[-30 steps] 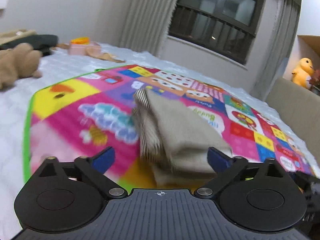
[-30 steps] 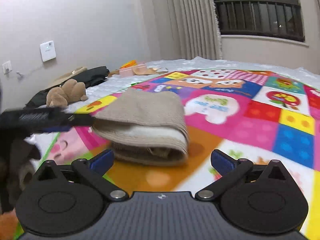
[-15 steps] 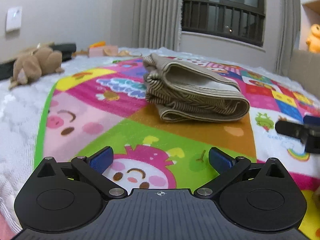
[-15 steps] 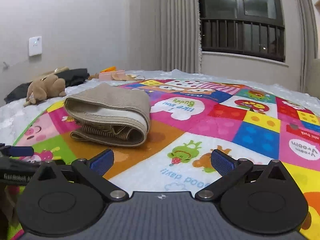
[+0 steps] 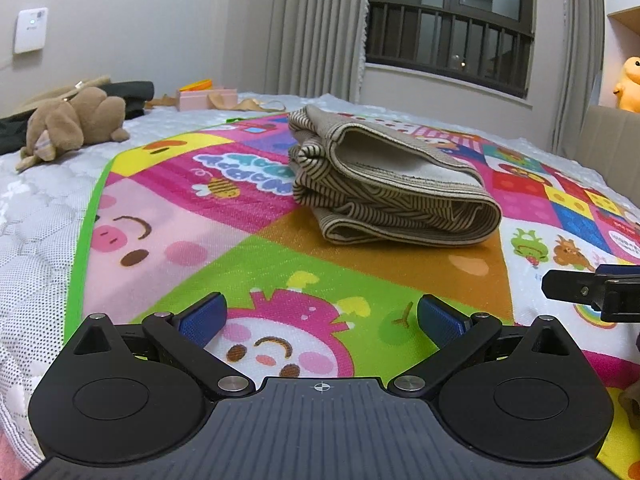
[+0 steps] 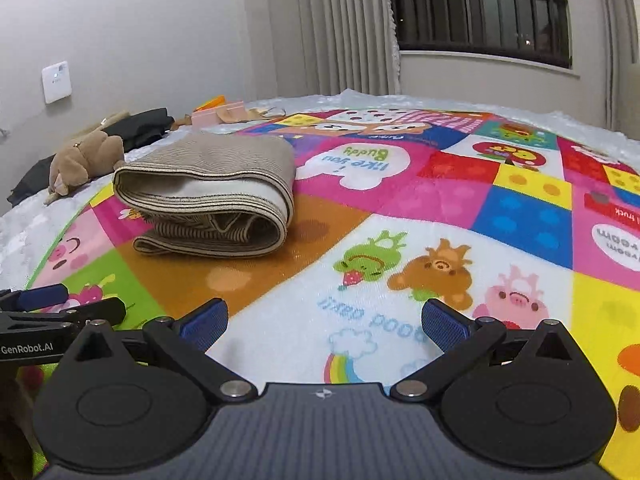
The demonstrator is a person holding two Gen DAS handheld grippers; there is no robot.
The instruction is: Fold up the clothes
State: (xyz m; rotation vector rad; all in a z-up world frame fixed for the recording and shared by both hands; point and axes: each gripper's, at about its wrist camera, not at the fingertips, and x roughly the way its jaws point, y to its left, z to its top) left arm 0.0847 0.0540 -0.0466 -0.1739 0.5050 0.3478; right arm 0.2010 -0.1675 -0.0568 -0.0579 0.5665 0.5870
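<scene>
From the left wrist camera, the left gripper (image 5: 320, 314) hangs low over the near part of the play mat (image 5: 192, 248) with its blue pads spread wide and nothing between them; the folded garment (image 5: 388, 188), a beige striped piece, lies further off on the mat, a little right of centre, stacked in several layers with its rounded fold turned to the right; it is well apart from the fingers, untouched; at the right edge the tip of the right gripper (image 5: 592, 288) shows, also clear of the cloth; far left, on the white bedding (image 5: 36, 216), a plush toy (image 5: 72, 124) lies beside dark clothing (image 5: 132, 94), with a pink box (image 5: 200, 98) beyond.

From the right wrist camera, the right gripper (image 6: 324, 320) is likewise wide apart and empty, over the near mat; the garment (image 6: 212, 192) sits to the left and further away, a compact bundle, its top layer smooth and its edges roughly aligned; the left gripper (image 6: 60, 304) pokes in at the near left.

By my reading, this piece is folded and released; what may be left is the dark clothing by the wall, if it belongs to the job, which cannot be told.
</scene>
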